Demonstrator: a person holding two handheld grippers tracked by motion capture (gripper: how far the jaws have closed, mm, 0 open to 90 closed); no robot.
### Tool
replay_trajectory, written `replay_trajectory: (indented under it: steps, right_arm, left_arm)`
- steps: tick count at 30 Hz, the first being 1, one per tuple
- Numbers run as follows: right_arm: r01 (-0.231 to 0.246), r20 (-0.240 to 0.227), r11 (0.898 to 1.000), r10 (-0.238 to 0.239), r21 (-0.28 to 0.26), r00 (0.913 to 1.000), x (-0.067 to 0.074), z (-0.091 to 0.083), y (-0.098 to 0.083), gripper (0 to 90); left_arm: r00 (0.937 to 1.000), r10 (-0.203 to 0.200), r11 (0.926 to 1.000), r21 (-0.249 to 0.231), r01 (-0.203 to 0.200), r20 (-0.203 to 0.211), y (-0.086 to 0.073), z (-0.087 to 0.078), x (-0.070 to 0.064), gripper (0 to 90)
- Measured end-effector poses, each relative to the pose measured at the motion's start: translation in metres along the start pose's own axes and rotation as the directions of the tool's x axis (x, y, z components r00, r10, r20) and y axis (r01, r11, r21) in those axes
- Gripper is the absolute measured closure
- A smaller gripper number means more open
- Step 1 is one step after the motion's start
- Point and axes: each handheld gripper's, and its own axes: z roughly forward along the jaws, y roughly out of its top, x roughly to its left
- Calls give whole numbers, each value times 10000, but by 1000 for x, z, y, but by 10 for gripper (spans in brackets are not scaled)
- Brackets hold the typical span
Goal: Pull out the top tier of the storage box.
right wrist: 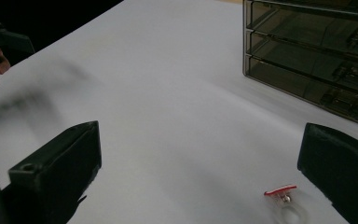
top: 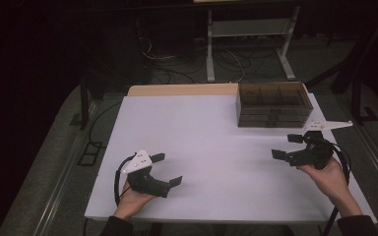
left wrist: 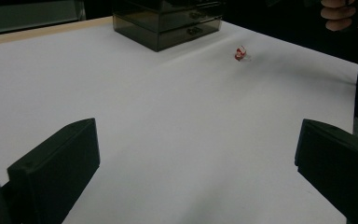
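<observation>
Right gripper, jaws wide apart and empty, hovers just short of a small red-topped ring lying on the white table near the smoked drawer box. The ring is likely light, rigid and slippery (best pinched across its band). Left gripper is likewise spread, holding nothing.

Dim room; grey floor; cables; white metal stand legs behind table.

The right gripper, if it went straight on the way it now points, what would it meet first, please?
Probably nothing but bare white table. The right gripper, jaws open, has the small red item low to one side and the smoky drawer box off to the same side. Depth is unclear.
</observation>
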Motion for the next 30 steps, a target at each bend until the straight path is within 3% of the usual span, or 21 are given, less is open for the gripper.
replay_trajectory:
  steps: [30]
  right_arm:
    - [-570,23,9984,569,42,9984,-26,6,25,0]
  left_arm:
    - [10000,19,10000,19,-19,32,0,1,0,0]
